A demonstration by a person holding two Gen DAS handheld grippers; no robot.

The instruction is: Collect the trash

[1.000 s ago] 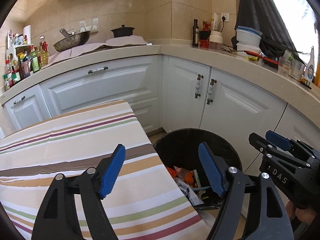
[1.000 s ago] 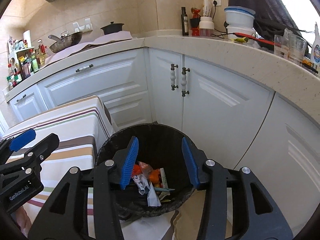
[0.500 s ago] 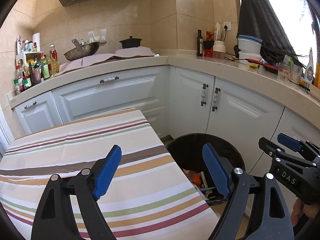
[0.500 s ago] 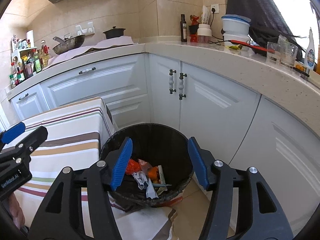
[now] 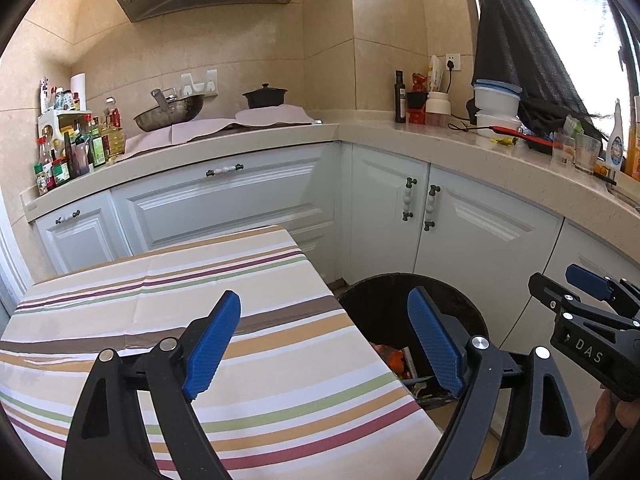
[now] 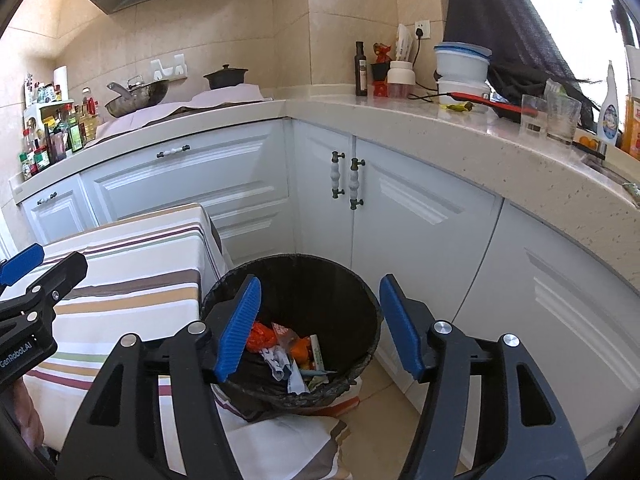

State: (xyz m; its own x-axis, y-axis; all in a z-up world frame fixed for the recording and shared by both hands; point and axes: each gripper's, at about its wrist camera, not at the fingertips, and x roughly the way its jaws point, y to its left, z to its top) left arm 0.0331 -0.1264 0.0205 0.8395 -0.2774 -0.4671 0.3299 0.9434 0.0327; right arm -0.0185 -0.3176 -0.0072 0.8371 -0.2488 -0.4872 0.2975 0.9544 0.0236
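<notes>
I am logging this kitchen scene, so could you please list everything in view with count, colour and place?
trash bin: one, black, on the floor beside the table, holding wrappers.
wrappers: several, orange and white, inside the bin.
table: one, striped cloth, left of the bin.
wok: one, metal, on the far counter.
pot: one, black, right of the wok.
bottles: many, mixed colours, far left of the counter.
glasses: two, clear, on the right counter.
left gripper: black with blue pads, jaws open, empty.
right gripper: same colours, jaws opening, empty, above the bin.
</notes>
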